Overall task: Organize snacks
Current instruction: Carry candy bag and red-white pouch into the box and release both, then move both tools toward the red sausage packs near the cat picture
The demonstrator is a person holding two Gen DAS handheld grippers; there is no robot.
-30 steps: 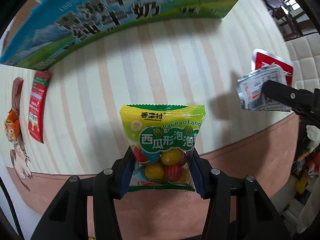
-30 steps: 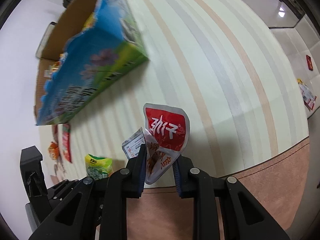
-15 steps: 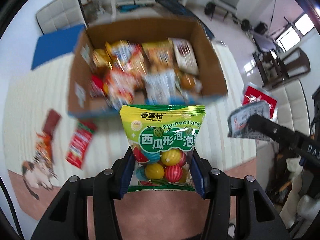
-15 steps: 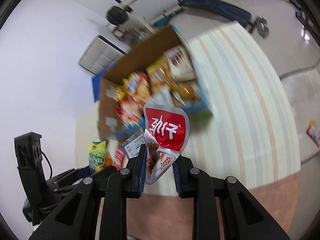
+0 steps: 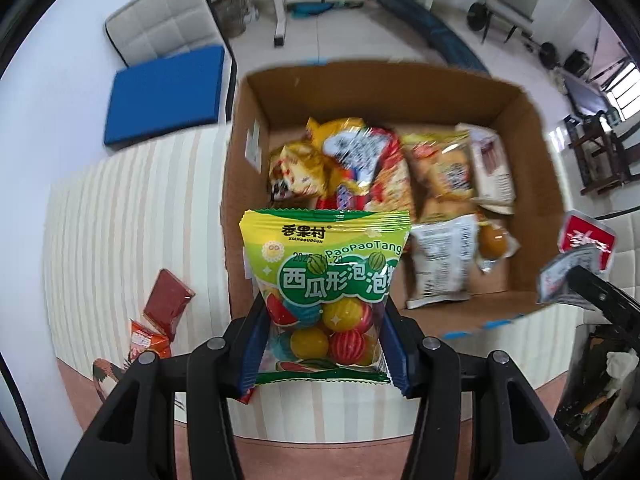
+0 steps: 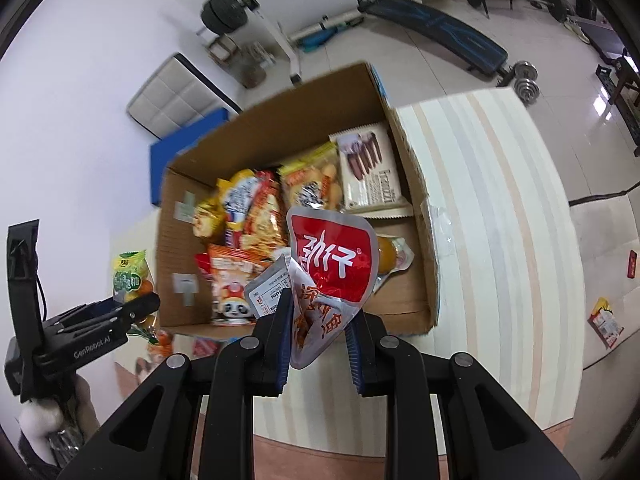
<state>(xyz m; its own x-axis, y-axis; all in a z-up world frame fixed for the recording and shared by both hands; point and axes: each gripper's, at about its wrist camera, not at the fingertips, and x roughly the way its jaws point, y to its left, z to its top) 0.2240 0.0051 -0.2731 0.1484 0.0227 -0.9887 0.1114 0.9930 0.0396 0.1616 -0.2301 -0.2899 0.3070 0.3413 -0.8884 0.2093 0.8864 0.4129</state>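
Left gripper [image 5: 324, 340] clamps a green-yellow gumball bag [image 5: 326, 280] at lower centre of the left wrist view, long axis vertical, top seal toward the open cardboard box [image 5: 384, 80] above. Right gripper [image 6: 320, 340] pinches a red-and-silver pouch [image 6: 330, 268], upright and leaning slightly right, red end uppermost, before the same box at centre of the right wrist view.

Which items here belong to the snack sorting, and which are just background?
Job:
- green gum-ball bag in left tongs
- red-and-silver pouch in right tongs
- cardboard box
- loose snacks on the tablecloth

Background:
- weight bench
- blue cushion
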